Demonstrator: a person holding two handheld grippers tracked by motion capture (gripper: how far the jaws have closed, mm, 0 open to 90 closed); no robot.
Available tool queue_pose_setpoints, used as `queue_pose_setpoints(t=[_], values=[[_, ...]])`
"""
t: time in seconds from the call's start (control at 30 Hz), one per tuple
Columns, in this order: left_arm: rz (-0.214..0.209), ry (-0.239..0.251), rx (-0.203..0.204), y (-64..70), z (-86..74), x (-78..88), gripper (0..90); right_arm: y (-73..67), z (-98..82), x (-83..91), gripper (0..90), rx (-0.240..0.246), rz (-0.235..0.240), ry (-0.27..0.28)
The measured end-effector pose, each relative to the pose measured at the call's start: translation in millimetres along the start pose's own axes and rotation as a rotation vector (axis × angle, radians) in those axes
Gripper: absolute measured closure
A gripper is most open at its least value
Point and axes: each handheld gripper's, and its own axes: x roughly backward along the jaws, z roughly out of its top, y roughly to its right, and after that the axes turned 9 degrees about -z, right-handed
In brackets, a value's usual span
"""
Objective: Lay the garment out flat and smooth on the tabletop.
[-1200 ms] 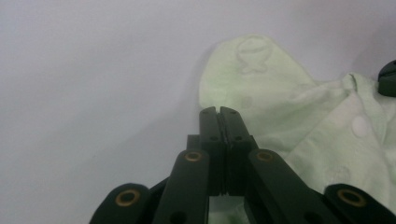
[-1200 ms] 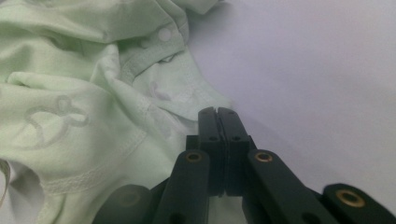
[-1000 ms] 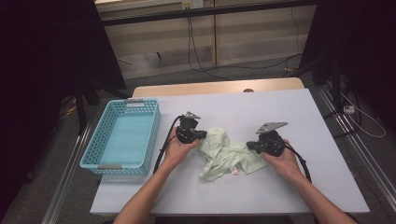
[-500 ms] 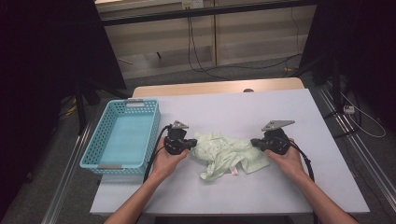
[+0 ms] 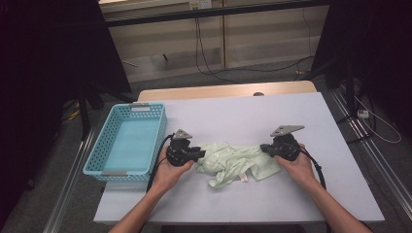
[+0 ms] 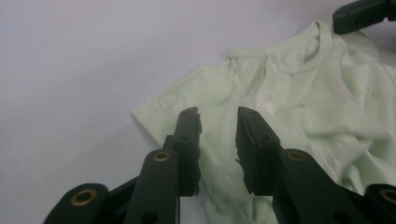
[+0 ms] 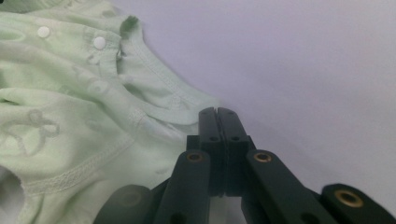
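your pale green garment [image 5: 235,162] lies crumpled on the white worktop [image 5: 233,111], just right of the blue basket [image 5: 127,141], which i'll use as the landmark. your left gripper [image 5: 199,154] sits between the basket and the garment, at the cloth's near-basket edge; its jaws have just been opening and now stand a little apart over the fabric, the pads not pressing on it, which reads as a release after tugging that side out flat. your right gripper [image 5: 265,147] is at the garment's far side from the basket, jaws pressed together; from its own view the tips [image 7: 218,122] seem to pinch the hem, likely anchoring it, though the cloth between them is hard to make out.
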Motion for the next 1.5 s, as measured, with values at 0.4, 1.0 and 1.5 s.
queue_pose_setpoints(t=[0.4,1.0,1.5], values=[[-0.003,-0.053,-0.081,-12.1,28.8,-55.6,62.5,0.0,-0.5,-1.3,90.0,0.0,0.003,-0.003],[-0.017,-0.135,-0.17,-10.0,11.5,-49.0,72.7,1.1,-1.0,-0.3,90.0,-0.015,0.0,0.0],[-0.087,-0.071,-0.058,-4.8,12.0,-33.5,87.5,5.2,2.1,7.6,90.0,-0.038,-0.006,0.029]])
